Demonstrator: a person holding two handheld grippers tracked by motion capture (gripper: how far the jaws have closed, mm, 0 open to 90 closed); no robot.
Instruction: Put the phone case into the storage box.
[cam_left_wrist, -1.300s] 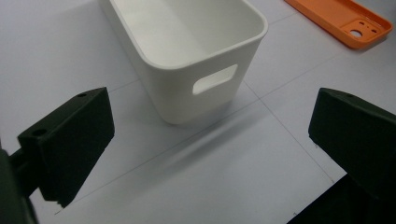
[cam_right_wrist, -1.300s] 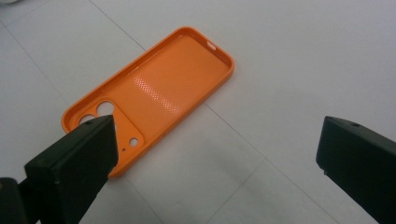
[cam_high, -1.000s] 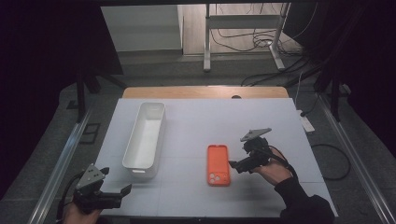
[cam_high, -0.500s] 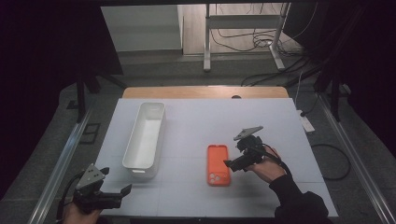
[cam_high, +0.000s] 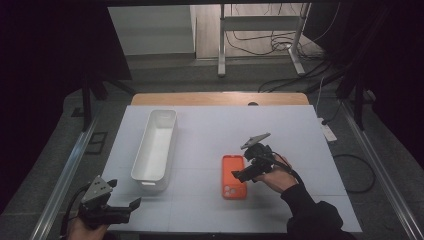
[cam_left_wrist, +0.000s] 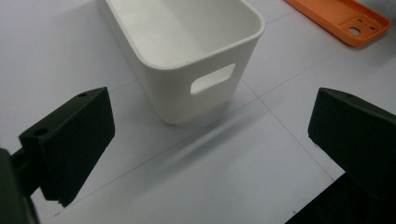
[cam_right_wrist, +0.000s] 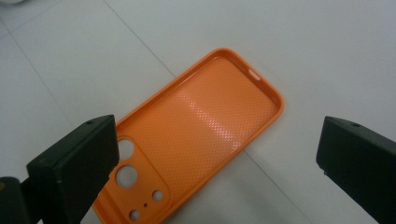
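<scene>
An orange phone case (cam_high: 234, 176) lies flat on the white table, inner side up, camera holes toward the near edge. In the right gripper view the phone case (cam_right_wrist: 196, 135) lies just below and between the two wide-apart jaws. My right gripper (cam_high: 239, 175) hovers open over the case's right side. A white oblong bin (cam_high: 156, 144) stands at the left, empty. Its near end with a handle slot (cam_left_wrist: 212, 78) faces my left gripper (cam_high: 131, 205), which is open at the table's near left corner. The orange case (cam_left_wrist: 341, 18) shows at the top right of the left gripper view.
The white table top (cam_high: 215, 125) ends at a wooden strip (cam_high: 220, 98) at the far side. Metal rails (cam_high: 65, 175) run along both sides. Cables and a stand's legs (cam_high: 260, 45) lie on the floor beyond.
My right gripper has moved left and slightly toward the far side, from beside the orange case to over its right edge. The left gripper has stayed put.
</scene>
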